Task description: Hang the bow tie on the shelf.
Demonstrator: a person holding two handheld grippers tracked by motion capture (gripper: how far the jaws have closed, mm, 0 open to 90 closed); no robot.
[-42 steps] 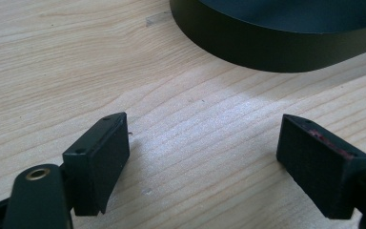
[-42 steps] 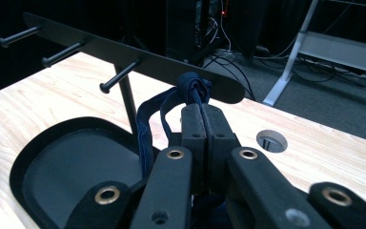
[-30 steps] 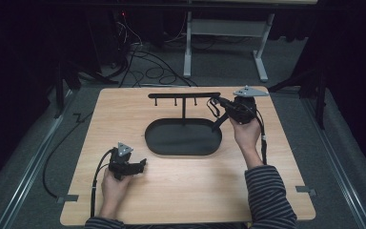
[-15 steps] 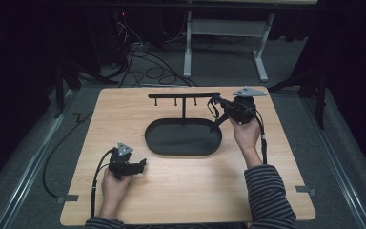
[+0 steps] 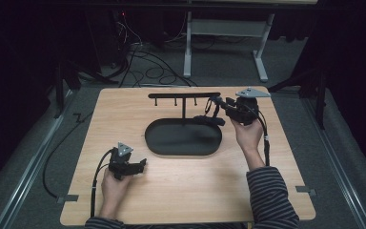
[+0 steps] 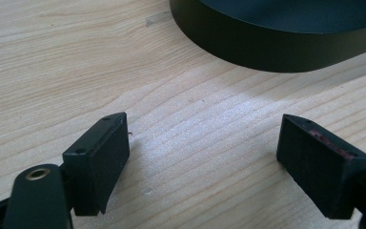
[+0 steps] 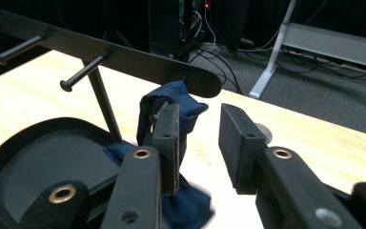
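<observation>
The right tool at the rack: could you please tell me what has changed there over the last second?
The right tool has just been opening its jaws; they no longer press the blue cloth, which hangs on the rack beside the left jaw. Both hands, the left tool and the tray kept their places.

Light wooden table (image 5: 181,191), grey carpeted floor (image 5: 38,148) around it, black cables (image 5: 143,62) tangled behind — white metal desk frame (image 5: 190,43) at the back, dark surroundings, metal floor rail (image 5: 26,176) at left.
</observation>
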